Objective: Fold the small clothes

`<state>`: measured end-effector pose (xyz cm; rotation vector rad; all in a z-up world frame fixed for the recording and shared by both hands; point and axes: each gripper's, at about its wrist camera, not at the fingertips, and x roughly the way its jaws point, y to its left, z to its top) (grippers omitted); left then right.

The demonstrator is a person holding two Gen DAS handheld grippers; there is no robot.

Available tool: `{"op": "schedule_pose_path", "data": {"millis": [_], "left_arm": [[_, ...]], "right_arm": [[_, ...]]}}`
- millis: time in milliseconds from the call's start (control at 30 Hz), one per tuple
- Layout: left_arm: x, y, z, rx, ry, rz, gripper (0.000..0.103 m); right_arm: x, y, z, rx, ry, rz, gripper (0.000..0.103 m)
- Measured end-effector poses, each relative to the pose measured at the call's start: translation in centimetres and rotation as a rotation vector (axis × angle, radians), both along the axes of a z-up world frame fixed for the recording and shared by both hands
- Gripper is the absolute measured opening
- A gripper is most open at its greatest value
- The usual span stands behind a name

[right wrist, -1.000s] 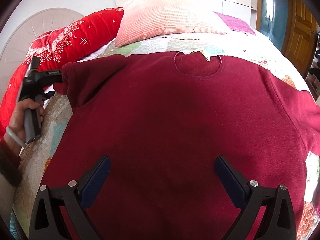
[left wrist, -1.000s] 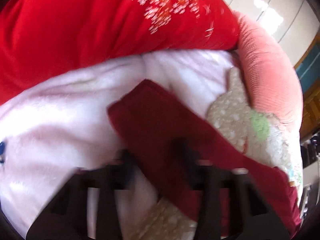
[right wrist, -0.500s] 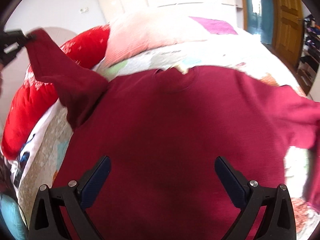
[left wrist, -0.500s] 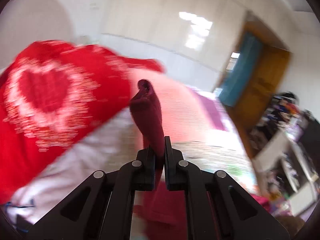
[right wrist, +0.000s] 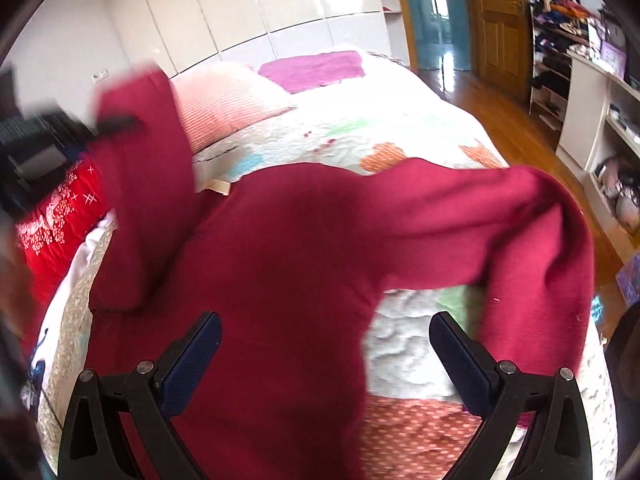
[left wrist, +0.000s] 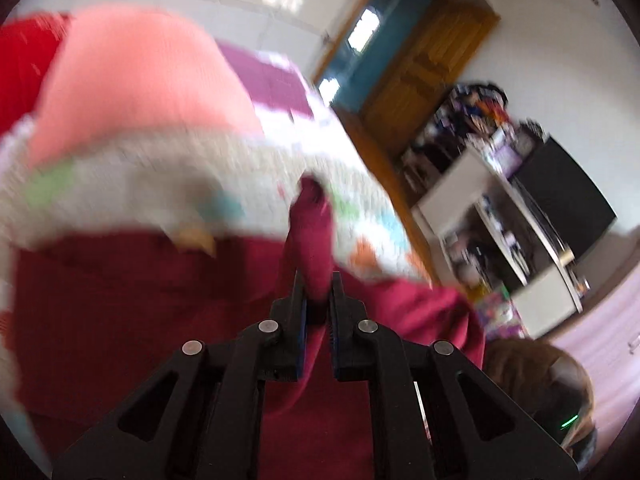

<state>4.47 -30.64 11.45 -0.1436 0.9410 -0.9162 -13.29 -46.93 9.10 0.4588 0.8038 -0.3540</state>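
- Bed w/ patchwork quilt is taking up most of the rt view; pink pillow and a purple cloth are sitting toward the far end, red blanket is bunching along the bed's left edge.
- Maroon sweater is lying body-flat across the quilt, neck tag toward the pillow. That's the task item, and it's still mostly spread out.
- One sleeve is standing up off the bed at the left side of the rt view; its cuff is being held aloft. The other sleeve is trailing toward the bed's right edge and draping down, not tucked.
- Left gripper is clamping the cuff: jaws nearly together w/ maroon fabric pinched between them, cloth poking up past the tips. View is motion-blurred, so the arm is prob. swinging.
- Right gripper is hovering over the sweater's lower body w/ jaws spread wide, nothing between them, not touching fabric as far as I can tell.
- Progress, my read: early. First sleeve fold is only starting; no crease is showing yet. Left to do: lay this sleeve across the chest, same for the other sleeve, then fold the body up.
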Motion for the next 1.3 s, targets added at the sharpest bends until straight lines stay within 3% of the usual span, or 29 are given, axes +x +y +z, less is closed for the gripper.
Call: {"op": "schedule_pose_path", "data": {"millis": [67,133,200,300,333,433,533,667,700,767,800,867,933,1133,1200,1300], "left_arm": [[-0.1,-0.9,-2.1,0.031,0.062,-0.052,0.031],[-0.8,-0.3,-2.6,0.009,0.112,-0.092,0.046],[-2.0,1.0,-1.0,0.001,0.08,-0.102,0.047],[-2.1,4.6,0.8,0.027,-0.023,-0.06,0.056],[-1.9,6.3,1.4,0.06,-0.064,-0.006,0.064],[-0.7,10.5,0.4,0.157,-0.128,0.129,0.066],[0.4,13.6,-0.9,0.222,-0.124,0.2,0.066],[1.4,15.8,-4.0,0.283,-0.092,0.271,0.066],[1.4,16.1,-4.8,0.293,-0.085,0.275,0.066],[1.4,16.0,-6.6,0.33,-0.071,0.289,0.066],[1.4,15.5,-7.2,0.351,-0.068,0.292,0.066],[1.2,15.6,-8.2,0.397,-0.078,0.297,0.067],[1.2,15.6,-8.4,0.403,-0.091,0.308,0.067],[2.0,16.1,-8.8,0.353,-0.055,0.386,0.067],[1.9,15.7,-9.3,0.37,-0.045,0.394,0.067],[1.6,15.5,-9.1,0.382,-0.058,0.393,0.067]], "right_arm": [[-0.3,-0.7,0.0,0.014,-0.006,-0.012,0.103],[-0.3,-1.2,0.2,0.024,-0.014,-0.009,0.103],[0.1,-1.4,0.4,0.021,-0.018,0.001,0.103],[1.3,-1.5,0.8,-0.008,-0.026,0.027,0.103],[1.9,-1.6,0.9,-0.02,-0.024,0.033,0.103],[4.3,-2.2,0.1,-0.03,0.012,0.047,0.103],[5.9,-3.0,-0.8,-0.091,0.06,0.019,0.103],[6.8,-4.6,-1.2,-0.164,0.054,-0.021,0.103],[7.4,-5.0,-1.7,-0.15,0.052,0.002,0.1],[8.9,-5.4,-2.7,-0.111,0.057,0.071,0.073],[9.7,-5.5,-3.4,-0.099,0.072,0.102,0.035],[10.6,-5.3,-3.9,-0.11,0.087,0.126,0.026],[10.7,-5.0,-2.9,-0.128,0.053,0.154,0.006],[11.2,-4.6,0.9,-0.295,-0.02,0.141,0.006],[12.1,-5.0,0.4,-0.305,-0.002,0.119,0.006],[13.3,-5.8,-2.7,-0.258,0.12,0.102,0.007]]}}
